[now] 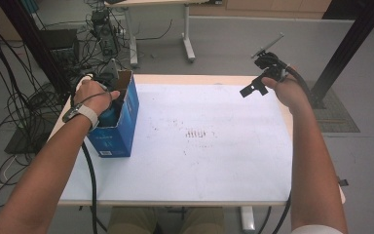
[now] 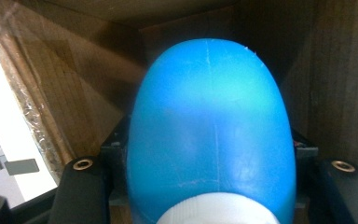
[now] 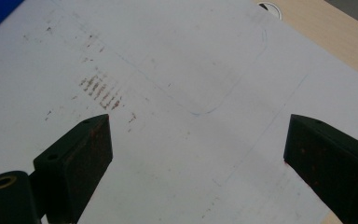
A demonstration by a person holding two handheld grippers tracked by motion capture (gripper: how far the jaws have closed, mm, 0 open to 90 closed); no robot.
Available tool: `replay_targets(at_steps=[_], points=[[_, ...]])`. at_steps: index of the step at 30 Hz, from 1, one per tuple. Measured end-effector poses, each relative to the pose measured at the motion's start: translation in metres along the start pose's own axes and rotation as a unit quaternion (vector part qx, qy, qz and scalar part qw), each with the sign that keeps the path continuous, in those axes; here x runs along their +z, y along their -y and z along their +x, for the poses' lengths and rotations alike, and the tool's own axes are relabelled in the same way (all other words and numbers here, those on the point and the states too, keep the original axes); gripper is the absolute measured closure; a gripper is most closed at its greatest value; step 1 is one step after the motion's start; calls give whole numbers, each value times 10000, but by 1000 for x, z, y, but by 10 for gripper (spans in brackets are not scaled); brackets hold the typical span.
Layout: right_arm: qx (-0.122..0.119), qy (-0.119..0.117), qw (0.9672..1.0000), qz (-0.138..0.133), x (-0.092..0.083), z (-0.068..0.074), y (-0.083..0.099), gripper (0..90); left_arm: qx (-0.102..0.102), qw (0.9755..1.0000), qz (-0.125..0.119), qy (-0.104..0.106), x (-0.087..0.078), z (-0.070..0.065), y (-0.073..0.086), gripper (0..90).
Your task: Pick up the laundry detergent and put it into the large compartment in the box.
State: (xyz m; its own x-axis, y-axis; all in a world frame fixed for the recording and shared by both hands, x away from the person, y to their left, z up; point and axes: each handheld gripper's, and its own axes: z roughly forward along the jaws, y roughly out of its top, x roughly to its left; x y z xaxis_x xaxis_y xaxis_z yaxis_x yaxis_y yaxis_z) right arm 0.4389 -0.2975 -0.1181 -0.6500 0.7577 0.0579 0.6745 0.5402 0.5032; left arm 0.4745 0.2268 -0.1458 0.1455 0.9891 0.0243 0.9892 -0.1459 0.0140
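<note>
While the left gripper (image 2: 209, 205) is closed on the round blue plastic bottle with a white cap (image 2: 212, 140), it holds the bottle inside the open blue cardboard box (image 1: 121, 124) near the bench's left edge. The right gripper (image 3: 196, 168) hovers wide open and empty at the far right corner. I judge the bottle is being packed; next, release and withdraw straight.

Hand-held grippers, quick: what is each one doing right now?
Left hand-held gripper: shut on the blue bottle, inside the cardboard box.
Right hand-held gripper: open, holding nothing, above the table.
</note>
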Motion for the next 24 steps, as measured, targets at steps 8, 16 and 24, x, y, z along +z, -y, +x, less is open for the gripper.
replay_targets(at_steps=[8, 16, 24], points=[[16, 10, 10000, 6, -1, 0, 0, 77, -16, 10000, -16, 11, 0, 1, 1, 380], [-1, 3, 10000, 11, 0, 1, 0, 77, -20, 10000, -29, 22, 0, 1, 2, 380], [-1, 5, 10000, 12, 0, 1, 0, 77, -13, 10000, -35, 14, 0, 1, 1, 380]])
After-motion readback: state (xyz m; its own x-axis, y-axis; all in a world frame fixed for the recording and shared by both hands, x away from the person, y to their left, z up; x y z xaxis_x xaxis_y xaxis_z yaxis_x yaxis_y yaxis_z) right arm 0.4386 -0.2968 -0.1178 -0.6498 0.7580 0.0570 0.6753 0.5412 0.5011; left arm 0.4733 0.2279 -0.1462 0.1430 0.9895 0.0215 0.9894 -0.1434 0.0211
